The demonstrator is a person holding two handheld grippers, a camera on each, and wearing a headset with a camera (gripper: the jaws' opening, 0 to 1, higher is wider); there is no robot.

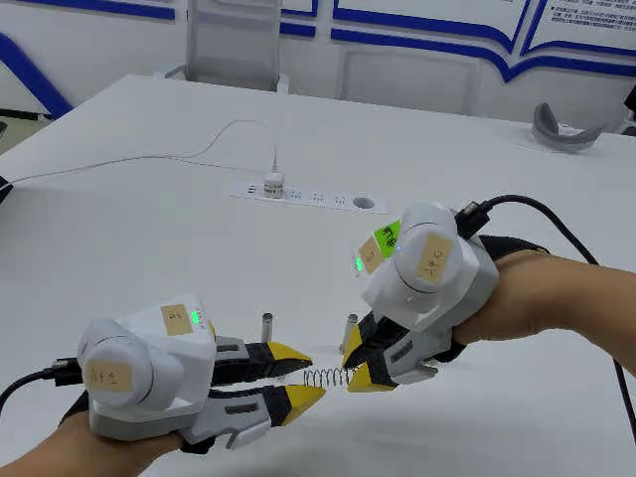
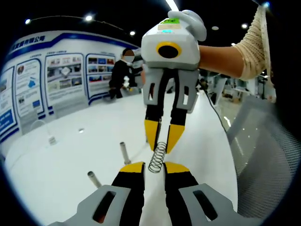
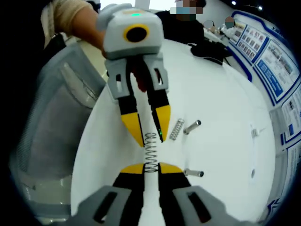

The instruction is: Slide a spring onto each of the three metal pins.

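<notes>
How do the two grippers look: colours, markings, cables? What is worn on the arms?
Both the left gripper and the right gripper have rounded white-grey housings, black jaws with yellow tips, tan handwritten labels, green lights and black cables. Black straps sit at the wrists; a beige knitted sleeve shows.

**Tight at the tips, open table beyond**

The left gripper [image 1: 316,376] and right gripper [image 1: 348,374] meet tip to tip, and the spring [image 1: 328,377] bridges the narrow gap between them, closing that passage. Just beyond the tips two upright obstacles stand: the left pin [image 1: 267,326], ahead of the left gripper, and the right pin [image 1: 350,331], close against the right gripper. A loose spring [image 3: 177,129] lies beside one pin. Past the pins the table [image 1: 149,238] is open as far as the power strip [image 1: 308,195] and its cable [image 1: 129,159].
</notes>
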